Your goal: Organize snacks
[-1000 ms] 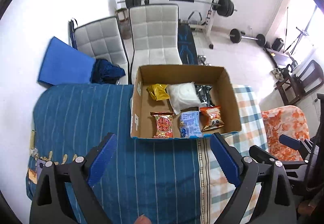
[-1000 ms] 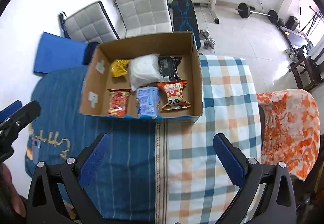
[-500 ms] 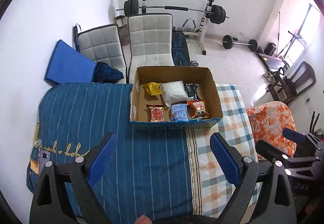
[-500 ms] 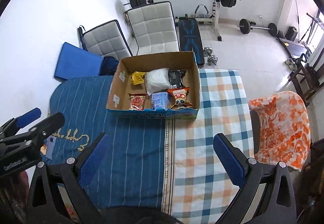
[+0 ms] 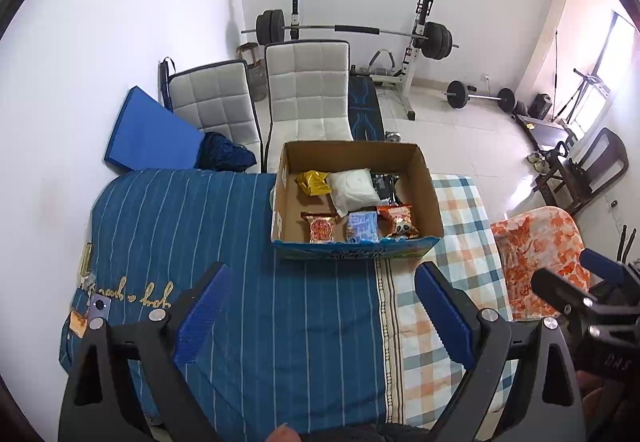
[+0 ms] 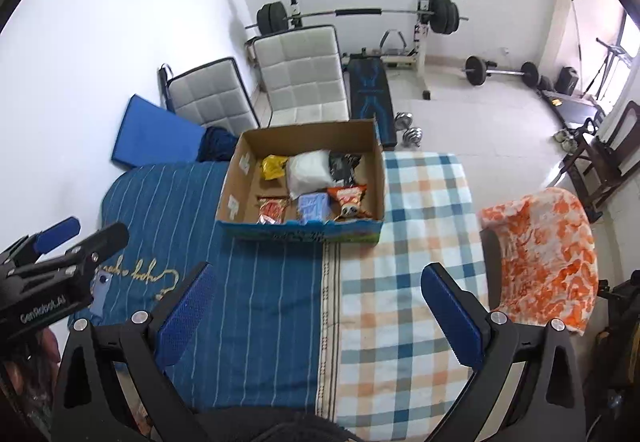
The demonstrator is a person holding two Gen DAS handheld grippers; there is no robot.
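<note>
A cardboard box (image 5: 426,190) (image 6: 236,178) sits at the far side of the cloth-covered table. Inside lie a yellow packet (image 5: 314,182), a white bag (image 5: 354,188) (image 6: 308,172), a dark packet (image 5: 384,184), a red snack (image 5: 320,228) (image 6: 272,210), a light blue pack (image 5: 363,228) (image 6: 314,207) and an orange panda bag (image 5: 400,222) (image 6: 350,202). My left gripper (image 5: 320,294) is open and holds nothing, well short of the box. My right gripper (image 6: 316,294) is open too, high above the table.
A blue striped cloth (image 5: 180,226) and a checked cloth (image 6: 420,242) cover the table. A phone (image 5: 98,308) and small items lie at its left edge. An orange flowered chair (image 6: 548,254) stands right. Two white chairs (image 5: 308,94), a blue mat and weights stand behind.
Both grippers have pulled back and risen away from the box, which now looks smaller and farther. Both stay open with nothing in them.
</note>
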